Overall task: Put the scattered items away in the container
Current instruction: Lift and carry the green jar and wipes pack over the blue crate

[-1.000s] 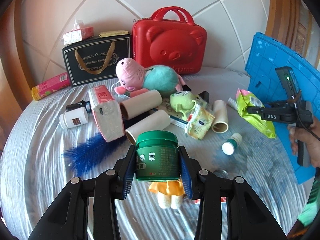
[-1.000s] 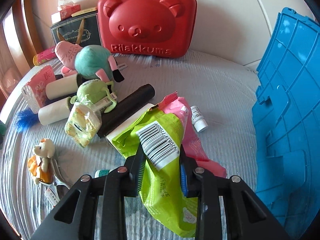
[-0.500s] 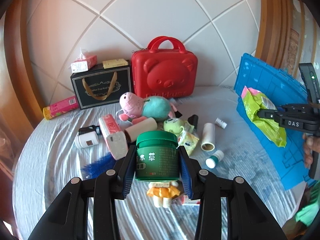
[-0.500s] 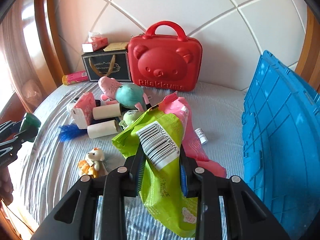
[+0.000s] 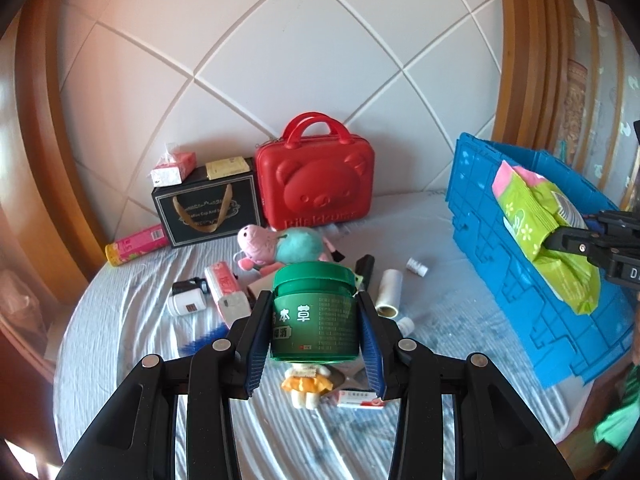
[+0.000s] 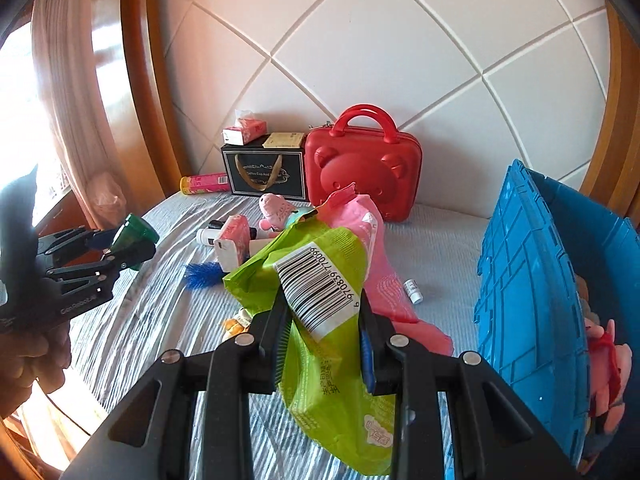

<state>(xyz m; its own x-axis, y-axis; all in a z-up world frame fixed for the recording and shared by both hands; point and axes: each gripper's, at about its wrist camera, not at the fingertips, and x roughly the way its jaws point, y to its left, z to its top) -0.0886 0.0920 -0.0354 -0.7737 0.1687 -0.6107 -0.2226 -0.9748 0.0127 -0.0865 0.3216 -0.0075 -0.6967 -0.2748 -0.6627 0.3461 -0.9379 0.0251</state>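
Note:
My left gripper [image 5: 315,340] is shut on a green jar [image 5: 314,322] with a green lid, held well above the bed. It also shows at the left of the right wrist view [image 6: 134,246]. My right gripper [image 6: 323,340] is shut on a green and pink snack packet [image 6: 328,296], held high beside the blue crate [image 6: 528,300]. In the left wrist view the packet [image 5: 544,232] hangs against the crate's outer wall [image 5: 500,280]. Scattered items lie on the bed: a pig plush [image 5: 280,242], paper rolls [image 5: 389,294], a small doll [image 5: 306,386], white bottles [image 5: 186,304].
A red bear case [image 5: 316,188], a black gift bag [image 5: 206,210] and a pink tube [image 5: 136,244] stand along the padded headboard. A blue brush [image 6: 202,274] and a tissue pack [image 5: 226,294] lie among the items. Something pink lies inside the crate [image 6: 608,360].
Both grippers have risen well above the bed, each still holding its item. The right gripper has carried the packet over beside the blue crate.

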